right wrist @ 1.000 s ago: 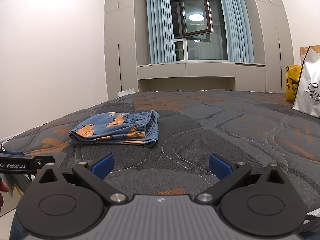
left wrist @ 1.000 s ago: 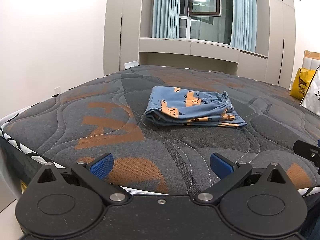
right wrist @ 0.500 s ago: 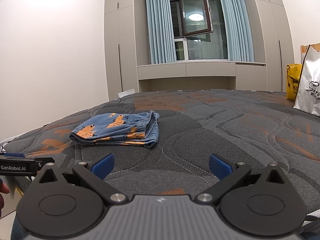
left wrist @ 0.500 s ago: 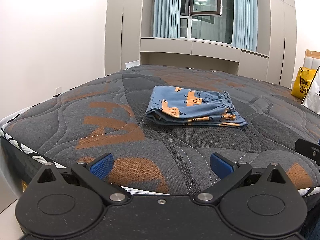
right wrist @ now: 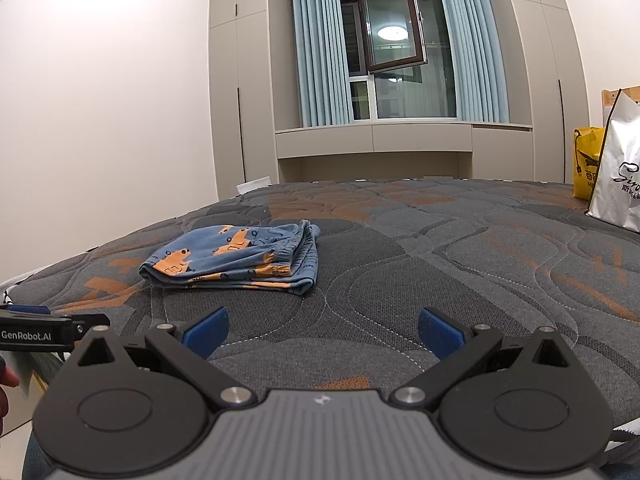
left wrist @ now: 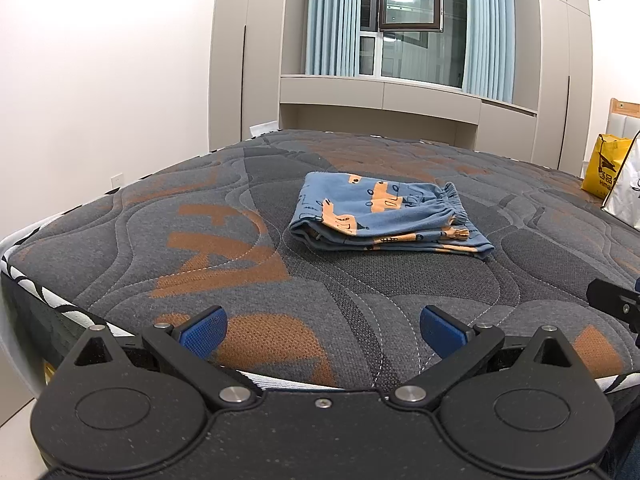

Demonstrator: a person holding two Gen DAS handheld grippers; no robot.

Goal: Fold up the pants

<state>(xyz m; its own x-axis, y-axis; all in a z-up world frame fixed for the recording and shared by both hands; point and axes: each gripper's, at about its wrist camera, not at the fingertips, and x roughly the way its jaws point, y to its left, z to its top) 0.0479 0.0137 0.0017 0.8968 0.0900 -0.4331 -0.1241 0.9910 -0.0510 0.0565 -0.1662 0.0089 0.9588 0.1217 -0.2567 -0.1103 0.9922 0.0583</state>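
Observation:
Blue pants with orange print point(left wrist: 384, 216) lie folded in a flat stack on the grey and orange quilted mattress point(left wrist: 248, 276); they also show in the right wrist view point(right wrist: 236, 260). My left gripper point(left wrist: 322, 330) is open and empty, held back near the mattress's front edge, well short of the pants. My right gripper point(right wrist: 322, 330) is open and empty, also near the front edge, to the right of the pants. The left gripper's body point(right wrist: 44, 332) shows at the left edge of the right wrist view.
A white shopping bag point(right wrist: 618, 176) and a yellow bag point(right wrist: 586, 168) stand at the mattress's far right. A wall is on the left; wardrobes, a window with blue curtains and a ledge are behind. The mattress's left edge point(left wrist: 24, 240) drops off.
Both views have shifted only slightly; the pants and the open grippers stay as they were.

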